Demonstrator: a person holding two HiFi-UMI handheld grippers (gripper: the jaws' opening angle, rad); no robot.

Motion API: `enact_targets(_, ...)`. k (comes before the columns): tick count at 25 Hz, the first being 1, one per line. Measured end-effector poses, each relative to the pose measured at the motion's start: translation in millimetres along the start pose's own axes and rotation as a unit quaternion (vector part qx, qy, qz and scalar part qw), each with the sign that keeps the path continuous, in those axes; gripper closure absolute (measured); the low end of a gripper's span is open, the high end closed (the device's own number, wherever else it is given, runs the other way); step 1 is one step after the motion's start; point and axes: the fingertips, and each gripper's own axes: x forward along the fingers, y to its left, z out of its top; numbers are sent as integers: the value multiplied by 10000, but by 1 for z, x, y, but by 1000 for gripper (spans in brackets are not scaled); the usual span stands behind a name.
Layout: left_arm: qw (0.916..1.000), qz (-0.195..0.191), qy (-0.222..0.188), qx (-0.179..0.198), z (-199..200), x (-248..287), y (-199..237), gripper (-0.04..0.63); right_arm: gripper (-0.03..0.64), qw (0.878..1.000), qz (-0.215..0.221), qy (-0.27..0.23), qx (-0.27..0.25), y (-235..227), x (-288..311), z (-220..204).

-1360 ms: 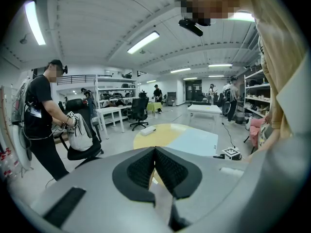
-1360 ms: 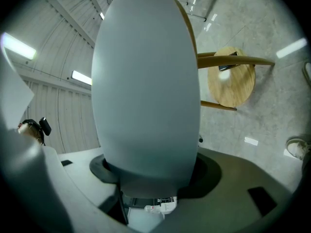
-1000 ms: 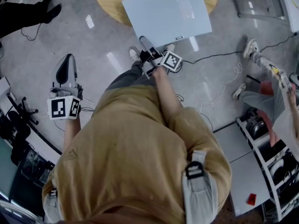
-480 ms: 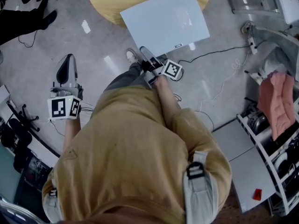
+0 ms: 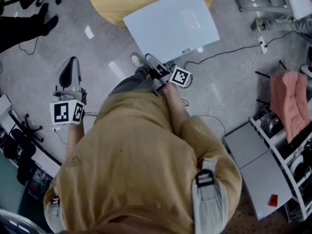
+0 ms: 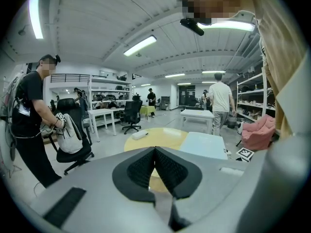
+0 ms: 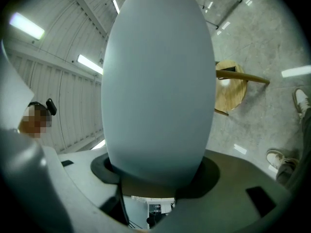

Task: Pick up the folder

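Observation:
The pale blue folder [image 5: 170, 23] hangs flat in the air, partly over the round wooden table [image 5: 109, 1]. My right gripper [image 5: 156, 65] is shut on its near edge. In the right gripper view the folder [image 7: 158, 81] fills the middle, and both jaws of the gripper [image 7: 155, 177] clamp its lower end. My left gripper [image 5: 69, 69] is held out at the left over the floor, well apart from the folder. Its two jaws meet in the left gripper view [image 6: 155, 150], with nothing between them. The folder [image 6: 204, 144] shows beyond them, over the table.
Cables [image 5: 234, 52] trail over the grey floor to the right. A shelf rack [image 5: 285, 152] with a pink cloth [image 5: 287, 101] stands at the right edge. A person [image 6: 29, 125] stands by an office chair [image 6: 73, 135] at the left, with desks farther back.
My right gripper has drawn the folder a little nearer to me, farther off the table. A person's legs at the right have left the view. My left gripper has stayed put.

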Motion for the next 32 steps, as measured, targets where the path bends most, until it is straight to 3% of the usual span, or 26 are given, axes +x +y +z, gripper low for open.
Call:
enact_targets(7, 9999, -70, -128, -6, 5, 3, -1, 592, 344, 9982, 400, 118, -427, 39, 14, 9)
enact_targets(14, 9986, -92, -509, -58, 26, 7, -2, 592, 342, 9888, 1185, -187, -885, 133, 35, 43)
enact_targets(21, 9963, -60, -843, -121, 45, 5, -4, 592, 344, 9730, 1433, -217, -1793, 219, 38, 67)
enact_targets(26, 9946, 47, -1020, -200, 51, 1, -4, 592, 344, 9621, 1798, -211, -2041, 269, 38, 70)
enact_targets(32, 9918, 286, -1230, -214, 61, -6, -6, 592, 344, 9522, 1751, -233, -2492, 304, 32, 87)
